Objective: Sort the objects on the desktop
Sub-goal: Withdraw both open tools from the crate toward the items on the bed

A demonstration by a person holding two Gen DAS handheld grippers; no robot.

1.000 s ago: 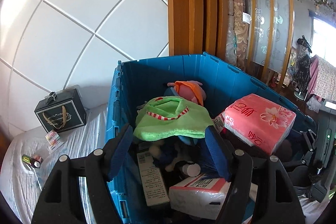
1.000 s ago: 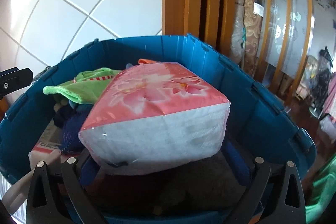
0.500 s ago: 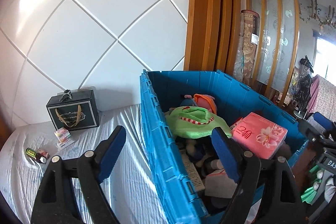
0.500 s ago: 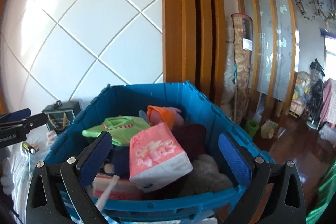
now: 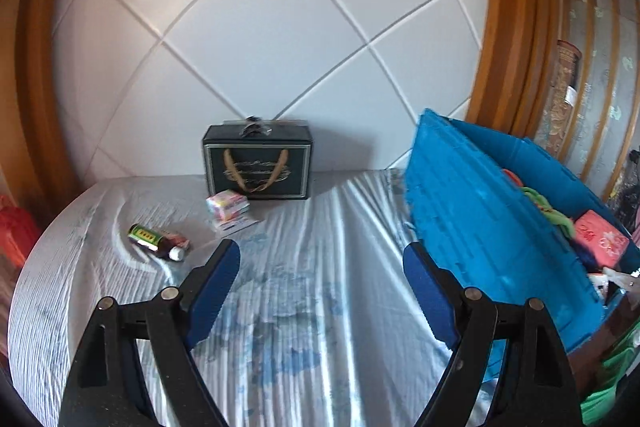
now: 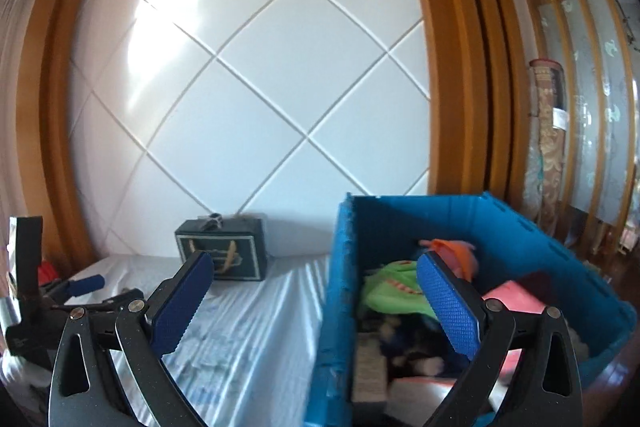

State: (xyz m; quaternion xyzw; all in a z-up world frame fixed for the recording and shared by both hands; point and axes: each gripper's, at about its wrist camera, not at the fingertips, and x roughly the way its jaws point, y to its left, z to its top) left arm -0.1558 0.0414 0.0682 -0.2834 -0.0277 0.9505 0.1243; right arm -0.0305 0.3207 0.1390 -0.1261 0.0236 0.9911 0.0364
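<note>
A small brown bottle (image 5: 157, 242) lies on its side on the cloth-covered desk (image 5: 304, 291), near a little pastel box (image 5: 227, 205) in front of a black gift bag (image 5: 256, 163). The blue crate (image 5: 476, 227) at the right holds a pink tissue pack (image 5: 600, 243) and green cloth (image 6: 394, 289). Left tool (image 5: 320, 263) and right tool (image 6: 310, 293) are both spread wide and grasp nothing

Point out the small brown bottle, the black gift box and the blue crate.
small brown bottle (image 5: 154, 241), left wrist view, mid-body on its label.
black gift box (image 5: 257, 167), left wrist view, front face.
blue crate (image 5: 472, 211), left wrist view, outer side wall.
</note>
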